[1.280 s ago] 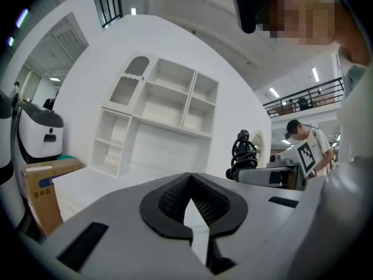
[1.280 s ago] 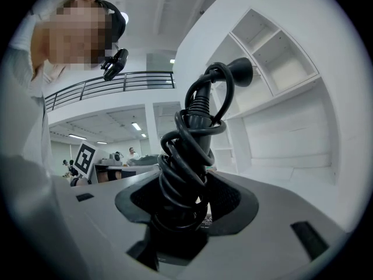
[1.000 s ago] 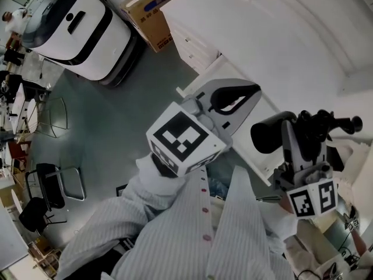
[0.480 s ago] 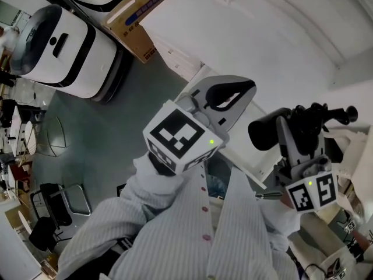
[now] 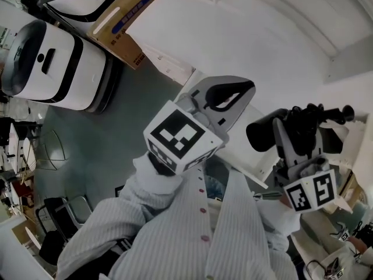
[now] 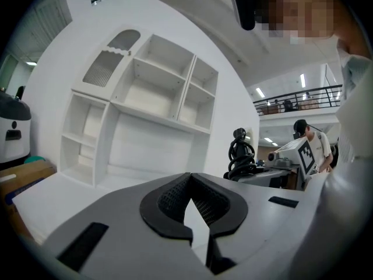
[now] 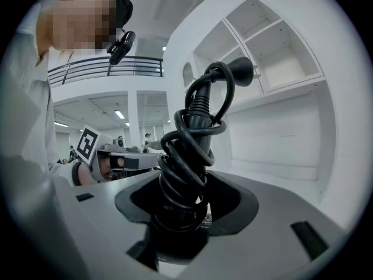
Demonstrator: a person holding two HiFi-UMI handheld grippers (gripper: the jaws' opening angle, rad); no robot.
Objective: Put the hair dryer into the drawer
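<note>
The right claw (image 7: pixel 186 182) was clamped on the hair dryer (image 5: pixel 265 134), held in the air over the near edge of the white table (image 5: pixel 245 34). In the head view the black barrel lay roughly crosswise, with its round mouth turned toward the left claw (image 6: pixel 189 182). The cord (image 7: pixel 195 133) was coiled tight round the gripped part and rose along the jaws to the plug (image 7: pixel 240 70) at the far end.

The left claw was pressed together with nothing in it. It hung just beside the dryer's mouth, not touching it.

A white shelf unit (image 6: pixel 151 92) stood at the back of the table. Off on the floor side were a cardboard box (image 5: pixel 125 13) and a white-and-black machine (image 5: pixel 52 63), both well apart from the claws. The drawer itself could not be made out.
</note>
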